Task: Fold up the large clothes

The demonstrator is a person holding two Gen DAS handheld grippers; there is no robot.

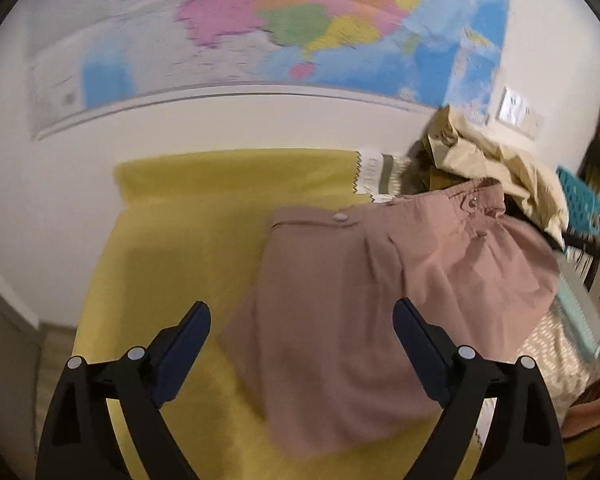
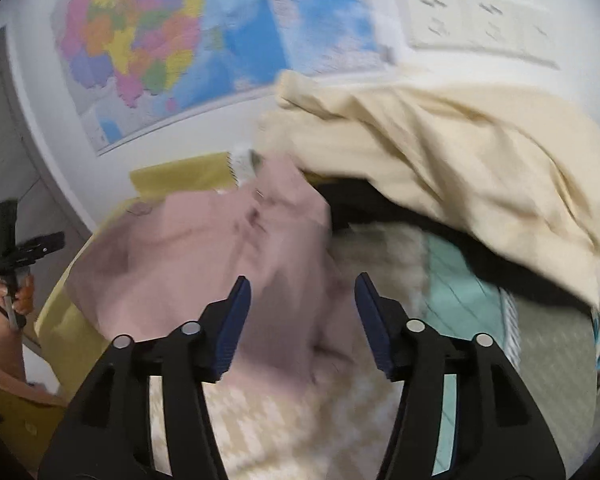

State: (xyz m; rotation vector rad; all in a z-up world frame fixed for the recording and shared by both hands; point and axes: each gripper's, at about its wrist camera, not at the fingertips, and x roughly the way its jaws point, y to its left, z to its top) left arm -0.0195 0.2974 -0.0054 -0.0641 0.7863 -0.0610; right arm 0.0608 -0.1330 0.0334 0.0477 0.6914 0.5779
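The pink skirt (image 1: 364,304) lies flat on the yellow cloth (image 1: 172,240), below both grippers' spread jaws; neither left gripper (image 1: 302,320) nor right gripper (image 2: 302,300) touches it.

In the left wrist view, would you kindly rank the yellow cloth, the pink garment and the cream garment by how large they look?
1. yellow cloth, though the pink garment hides part of it
2. pink garment, a close second
3. cream garment, lying farther away and partly hidden, so its true size is unsure
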